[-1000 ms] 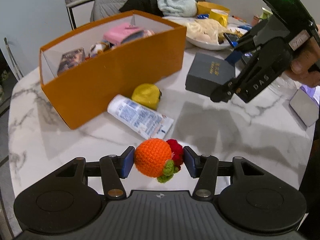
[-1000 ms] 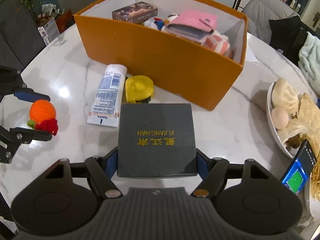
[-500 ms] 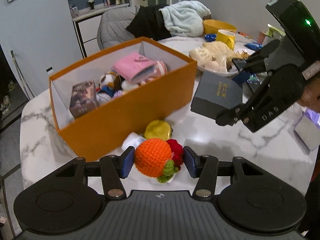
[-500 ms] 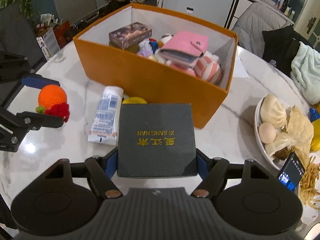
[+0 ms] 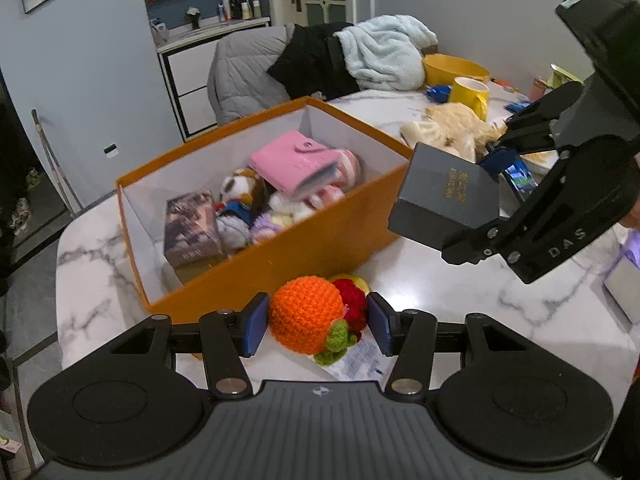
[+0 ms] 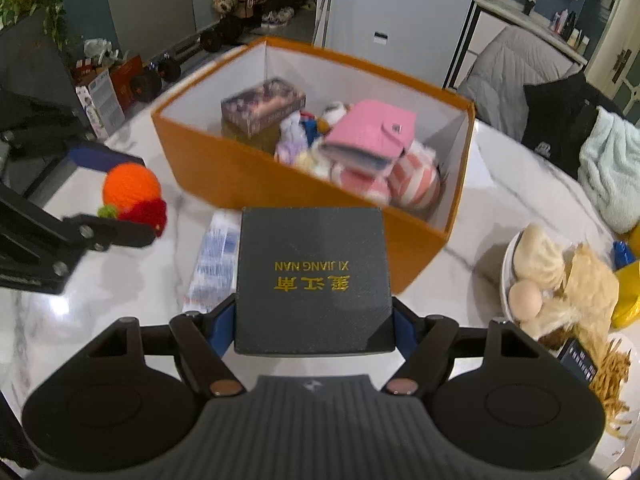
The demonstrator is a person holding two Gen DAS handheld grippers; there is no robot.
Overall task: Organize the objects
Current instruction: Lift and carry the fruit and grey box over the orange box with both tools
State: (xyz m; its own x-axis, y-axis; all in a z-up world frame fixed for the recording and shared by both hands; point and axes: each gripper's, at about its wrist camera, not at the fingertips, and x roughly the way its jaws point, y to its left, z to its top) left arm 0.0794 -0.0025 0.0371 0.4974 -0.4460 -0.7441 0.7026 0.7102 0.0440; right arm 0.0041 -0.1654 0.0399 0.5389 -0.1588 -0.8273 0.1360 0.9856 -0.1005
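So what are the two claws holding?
The left claw squeezes a knitted orange toy by its sides. The right claw grips a dark box by its near side edges.

Both claws are matt black plastic. The left claw (image 5: 316, 322) has a ribbed grey-black housing with a small round emblem, two round discs at its sides, angular linkage arms with silver and copper-coloured screw heads, and blue pads (image 5: 256, 324) on its fingers. The right claw (image 6: 314, 328) has the same build; seen from the left wrist, its arm bears white letters "DAS".
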